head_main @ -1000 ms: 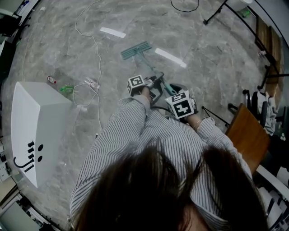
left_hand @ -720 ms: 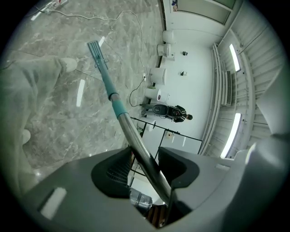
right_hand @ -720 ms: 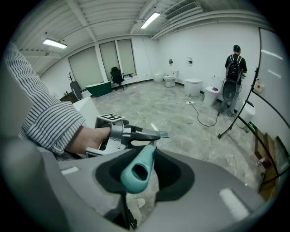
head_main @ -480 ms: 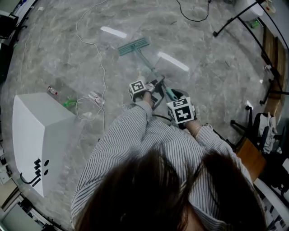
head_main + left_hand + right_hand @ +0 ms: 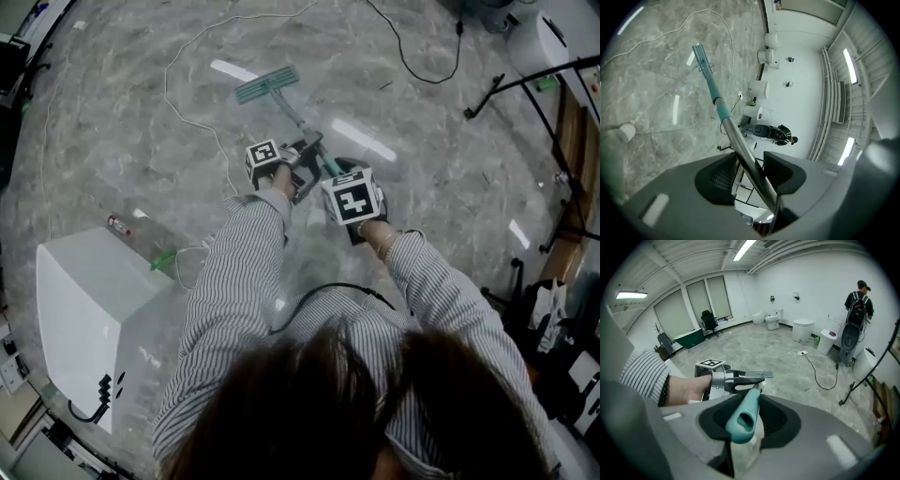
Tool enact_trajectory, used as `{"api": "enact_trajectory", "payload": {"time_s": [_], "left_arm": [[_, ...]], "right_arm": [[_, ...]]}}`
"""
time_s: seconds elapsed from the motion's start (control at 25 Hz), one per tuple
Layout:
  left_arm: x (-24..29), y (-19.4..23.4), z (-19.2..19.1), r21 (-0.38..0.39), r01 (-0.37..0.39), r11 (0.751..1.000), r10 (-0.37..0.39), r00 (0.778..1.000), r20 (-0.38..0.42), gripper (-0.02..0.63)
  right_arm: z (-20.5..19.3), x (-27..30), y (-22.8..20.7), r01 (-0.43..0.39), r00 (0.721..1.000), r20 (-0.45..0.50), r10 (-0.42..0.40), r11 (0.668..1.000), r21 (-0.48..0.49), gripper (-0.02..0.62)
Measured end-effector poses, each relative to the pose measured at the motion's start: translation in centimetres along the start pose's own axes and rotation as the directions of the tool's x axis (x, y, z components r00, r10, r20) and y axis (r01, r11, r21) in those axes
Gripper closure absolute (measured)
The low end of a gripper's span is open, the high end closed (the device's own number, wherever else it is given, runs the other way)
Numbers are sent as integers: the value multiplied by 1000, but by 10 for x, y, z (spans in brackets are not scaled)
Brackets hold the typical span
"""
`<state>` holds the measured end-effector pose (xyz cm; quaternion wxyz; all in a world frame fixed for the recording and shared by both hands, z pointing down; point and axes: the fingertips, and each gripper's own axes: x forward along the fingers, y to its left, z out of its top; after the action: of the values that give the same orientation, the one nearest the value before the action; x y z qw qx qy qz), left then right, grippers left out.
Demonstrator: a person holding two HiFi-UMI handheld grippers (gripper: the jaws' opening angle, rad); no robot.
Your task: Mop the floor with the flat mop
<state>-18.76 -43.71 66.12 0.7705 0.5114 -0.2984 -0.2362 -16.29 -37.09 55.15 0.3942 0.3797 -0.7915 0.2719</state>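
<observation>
One flat mop (image 5: 267, 85) is held by two grippers. Its teal head is seen on the grey marbled floor (image 5: 422, 141), out in the open middle and well apart from any wall edge, with its single pole (image 5: 743, 147) slanting back to the person.

The left gripper (image 5: 749, 165) is clamped on the bare metal part of the pole, just below the teal sleeve; the pole is pressed between both jaws and crosses them at a slant. The right gripper (image 5: 749, 416) is closed round the teal handle end (image 5: 742, 420), whose hollow tip is turned to the camera. The right gripper is placed higher on the pole, just behind the left one. Two striped sleeves (image 5: 234, 272) are seen behind the grippers.

Two cables are laid on the floor: one white cable (image 5: 192, 123) looping past the mop head's left, and one black cable (image 5: 412, 67) off to its right. One white box (image 5: 89, 305) is stood on the floor at the person's left, with one small bottle (image 5: 119, 225) near its far corner.

In the right gripper view, one person (image 5: 857, 310) with a backpack is seen at the floor's far edge by the wall.
</observation>
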Motion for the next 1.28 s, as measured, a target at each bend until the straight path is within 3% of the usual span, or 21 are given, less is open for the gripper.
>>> {"api": "enact_trajectory", "payload": {"time_s": [0.12, 0.28, 0.52, 0.96, 1.28], "left_arm": [[14, -28, 69, -19, 8, 1000, -7, 999, 47, 419], [29, -52, 135, -64, 33, 997, -26, 994, 109, 423], [41, -60, 169, -59, 16, 998, -10, 995, 99, 426], [43, -38, 133, -66, -16, 998, 22, 996, 90, 437], [27, -14, 50, -72, 0, 997, 7, 995, 96, 437]], "right_arm": [[61, 38, -7, 2, 1000, 4, -3, 997, 74, 482], [126, 73, -13, 8, 1000, 26, -10, 997, 81, 482], [152, 97, -19, 17, 1000, 13, -18, 998, 64, 483], [107, 86, -29, 27, 999, -30, -25, 997, 71, 485], [39, 32, -24, 21, 1000, 8, -21, 998, 57, 485]]}}
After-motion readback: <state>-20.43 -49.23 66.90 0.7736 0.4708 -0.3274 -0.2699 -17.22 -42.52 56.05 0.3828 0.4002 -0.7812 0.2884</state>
